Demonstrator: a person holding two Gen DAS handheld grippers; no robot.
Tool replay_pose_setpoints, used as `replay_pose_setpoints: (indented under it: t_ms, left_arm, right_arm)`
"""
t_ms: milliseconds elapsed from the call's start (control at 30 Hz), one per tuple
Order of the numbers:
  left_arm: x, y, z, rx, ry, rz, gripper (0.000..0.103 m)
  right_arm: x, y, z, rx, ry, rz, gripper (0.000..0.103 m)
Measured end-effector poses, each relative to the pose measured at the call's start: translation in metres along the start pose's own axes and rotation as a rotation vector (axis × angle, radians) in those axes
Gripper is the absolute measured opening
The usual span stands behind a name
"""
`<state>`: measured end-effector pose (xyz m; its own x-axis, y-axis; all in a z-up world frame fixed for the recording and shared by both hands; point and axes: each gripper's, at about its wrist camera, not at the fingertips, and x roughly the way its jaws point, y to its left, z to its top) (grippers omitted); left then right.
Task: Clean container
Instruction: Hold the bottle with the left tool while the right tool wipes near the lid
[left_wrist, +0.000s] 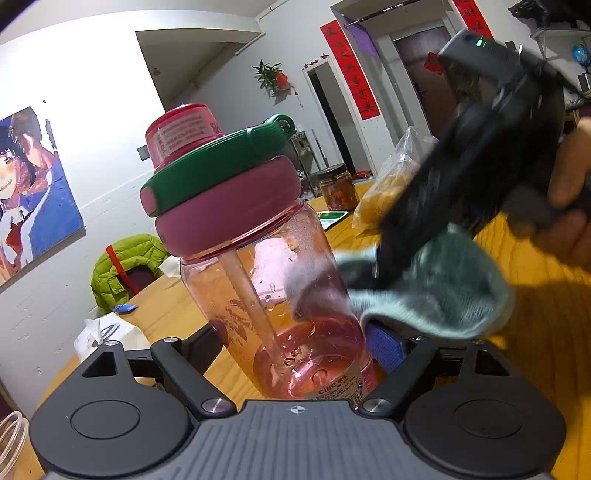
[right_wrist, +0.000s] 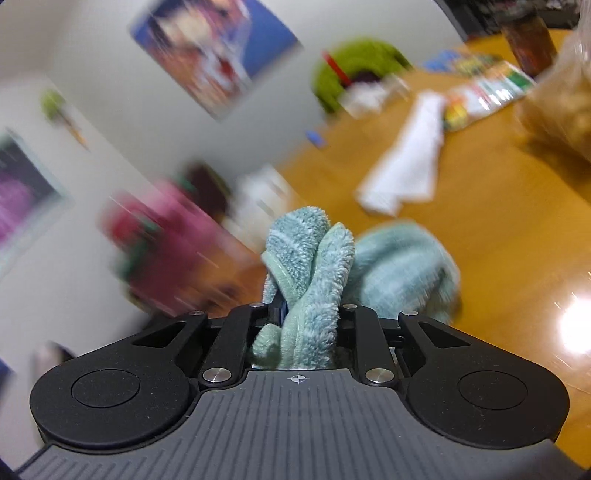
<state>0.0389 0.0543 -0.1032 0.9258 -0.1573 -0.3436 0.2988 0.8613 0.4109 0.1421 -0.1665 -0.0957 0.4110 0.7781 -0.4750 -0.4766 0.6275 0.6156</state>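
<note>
A clear pink bottle (left_wrist: 280, 295) with a pink lid and green flip cap leans tilted between the fingers of my left gripper (left_wrist: 299, 339), which is shut on its lower body. A straw and some water drops show inside it. My right gripper (left_wrist: 369, 269), held by a hand, comes in from the upper right and is shut on a teal cloth (left_wrist: 443, 295) that presses against the bottle's right side. In the right wrist view the cloth (right_wrist: 306, 258) bunches out of the right gripper (right_wrist: 306, 314), and the bottle (right_wrist: 173, 236) is a pink blur on the left.
The wooden table (left_wrist: 535, 332) carries a glass jar (left_wrist: 338, 184), a plastic bag of yellow food (left_wrist: 388, 184), a tissue pack (left_wrist: 107, 336), a white cloth (right_wrist: 406, 166) and printed packets (right_wrist: 487, 88). A green jacket (left_wrist: 125, 266) hangs on a chair at the far edge.
</note>
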Motion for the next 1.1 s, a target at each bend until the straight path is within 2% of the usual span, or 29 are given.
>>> replay_pose_setpoints:
  t_ms: [100, 167, 200, 267, 333, 367, 433, 533, 633, 733, 867, 933, 1033, 1100]
  left_arm:
    - [0.001, 0.002, 0.000, -0.001, 0.000, -0.001, 0.082]
    - [0.000, 0.001, 0.001, -0.001, -0.001, -0.001, 0.082]
    - [-0.001, 0.000, 0.001, -0.002, -0.001, -0.001, 0.082]
    - [0.002, -0.012, 0.006, -0.004, 0.002, 0.006, 0.082]
    - [0.005, -0.011, 0.006, -0.001, -0.002, -0.002, 0.082]
    - [0.007, -0.011, 0.006, 0.002, -0.004, -0.005, 0.082]
    - [0.008, -0.011, 0.007, 0.001, -0.006, -0.008, 0.082]
    - [0.008, -0.010, 0.007, -0.003, -0.010, -0.013, 0.083]
    - [0.007, -0.010, 0.007, -0.009, -0.010, -0.012, 0.084]
    - [-0.002, -0.009, 0.006, -0.025, 0.005, -0.009, 0.091]
    - [-0.022, -0.010, 0.011, -0.054, 0.052, 0.044, 0.091]
    - [-0.030, -0.010, 0.013, -0.059, 0.047, 0.023, 0.089]
    - [-0.033, -0.017, 0.013, -0.040, 0.046, -0.051, 0.081]
    - [-0.032, -0.026, 0.012, -0.003, 0.041, -0.034, 0.081]
  right_arm:
    - [0.006, 0.004, -0.004, -0.037, 0.006, -0.052, 0.021]
    - [-0.005, 0.006, -0.003, -0.040, -0.051, -0.017, 0.021]
    - [-0.014, 0.007, -0.002, -0.038, -0.096, 0.025, 0.021]
    - [-0.035, 0.004, 0.001, -0.003, -0.191, 0.165, 0.021]
    - [-0.047, -0.002, 0.004, 0.043, -0.244, 0.285, 0.021]
    - [-0.048, -0.004, 0.004, 0.055, -0.247, 0.304, 0.021]
    - [-0.038, -0.007, 0.004, 0.064, -0.202, 0.237, 0.021]
    - [-0.011, -0.012, 0.002, 0.061, -0.083, 0.069, 0.021]
    - [0.007, -0.013, -0.003, 0.034, -0.026, -0.019, 0.021]
    - [0.004, -0.012, -0.005, 0.025, -0.045, -0.027, 0.021]
    - [-0.006, -0.009, -0.005, 0.018, -0.150, -0.013, 0.021]
    - [-0.010, -0.010, -0.001, 0.035, -0.194, 0.003, 0.021]
    - [-0.013, -0.012, 0.003, 0.066, -0.230, 0.041, 0.023]
    - [-0.011, -0.012, 0.004, 0.077, -0.218, 0.065, 0.023]
